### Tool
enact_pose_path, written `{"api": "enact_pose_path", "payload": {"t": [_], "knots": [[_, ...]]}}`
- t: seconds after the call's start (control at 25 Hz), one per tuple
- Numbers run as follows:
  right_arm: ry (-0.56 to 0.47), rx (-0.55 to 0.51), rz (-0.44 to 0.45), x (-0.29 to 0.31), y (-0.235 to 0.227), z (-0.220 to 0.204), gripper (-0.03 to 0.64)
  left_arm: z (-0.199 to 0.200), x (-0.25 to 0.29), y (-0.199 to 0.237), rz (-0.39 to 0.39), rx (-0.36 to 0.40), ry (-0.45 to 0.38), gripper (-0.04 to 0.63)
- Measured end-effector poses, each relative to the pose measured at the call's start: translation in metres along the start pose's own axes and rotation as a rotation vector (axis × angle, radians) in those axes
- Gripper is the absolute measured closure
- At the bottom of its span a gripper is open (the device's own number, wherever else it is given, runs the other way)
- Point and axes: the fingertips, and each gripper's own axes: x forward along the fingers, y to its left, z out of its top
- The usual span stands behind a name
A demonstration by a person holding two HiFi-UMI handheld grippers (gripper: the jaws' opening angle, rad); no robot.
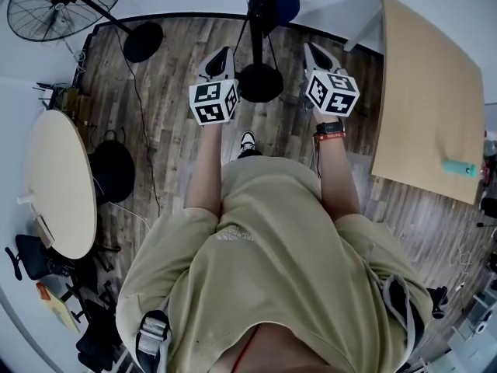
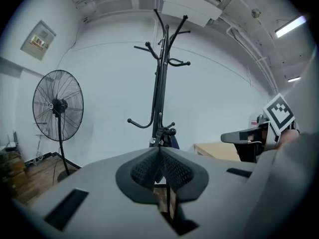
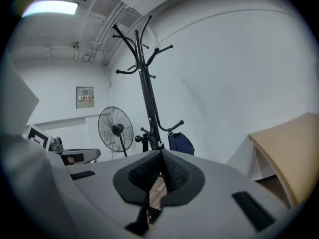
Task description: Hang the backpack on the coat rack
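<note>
The backpack [image 3: 181, 142], apparently the navy bag, is seen hung upright on a low hook of the coat rack [image 3: 146, 91], at twelve o'clock from both grippers. It is approached more closely by the right gripper [image 1: 312, 49] than by the left gripper [image 1: 223, 53]. Both pairs of jaws are pressed together on nothing.

left gripper [image 1: 220, 59]: fingers together, empty | right gripper [image 1: 317, 55]: fingers together, empty

Navy backpack [image 3: 180, 143], seemingly low on the upright black coat rack [image 3: 144, 91].
</note>
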Motion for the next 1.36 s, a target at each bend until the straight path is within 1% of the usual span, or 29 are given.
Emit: {"api": "enact_pose_path", "payload": {"t": [0.2, 0.4, 0.52, 0.6, 0.76, 0.88, 1.0, 1.16, 1.24, 1.36], "knots": [[-0.041, -0.053, -0.001, -0.039, 0.001, 0.008, 0.601, 0.014, -0.035, -0.02, 0.03, 0.001, -0.065, 0.571], [-0.053, -0.088, 0.022, -0.067, 0.009, 0.001, 0.601, 0.01, -0.064, -0.036, 0.045, 0.023, -0.085, 0.571], [-0.045, -0.098, 0.042, -0.079, 0.013, -0.005, 0.601, 0.005, -0.077, -0.044, 0.066, 0.026, -0.08, 0.571], [-0.046, -0.096, 0.049, -0.087, 0.014, -0.005, 0.602, 0.004, -0.083, -0.051, 0.066, 0.024, -0.076, 0.571], [-0.049, -0.082, 0.059, -0.094, 0.025, -0.009, 0.601, -0.002, -0.094, -0.058, 0.047, 0.031, -0.063, 0.571], [-0.042, -0.079, 0.063, -0.093, 0.032, -0.014, 0.601, -0.005, -0.093, -0.06, 0.026, 0.033, -0.053, 0.571], [-0.041, -0.076, 0.057, -0.09, 0.035, -0.016, 0.601, -0.007, -0.09, -0.06, 0.018, 0.015, -0.059, 0.571], [-0.029, -0.07, 0.053, -0.08, 0.043, -0.017, 0.601, -0.011, -0.089, -0.058, 0.0, -0.033, -0.069, 0.571], [-0.025, -0.066, 0.06, -0.078, 0.049, -0.018, 0.601, -0.018, -0.087, -0.054, -0.006, -0.045, -0.049, 0.571], [-0.035, -0.074, 0.06, -0.073, 0.056, -0.018, 0.601, -0.034, -0.08, -0.041, -0.002, -0.04, 0.006, 0.571]]}}
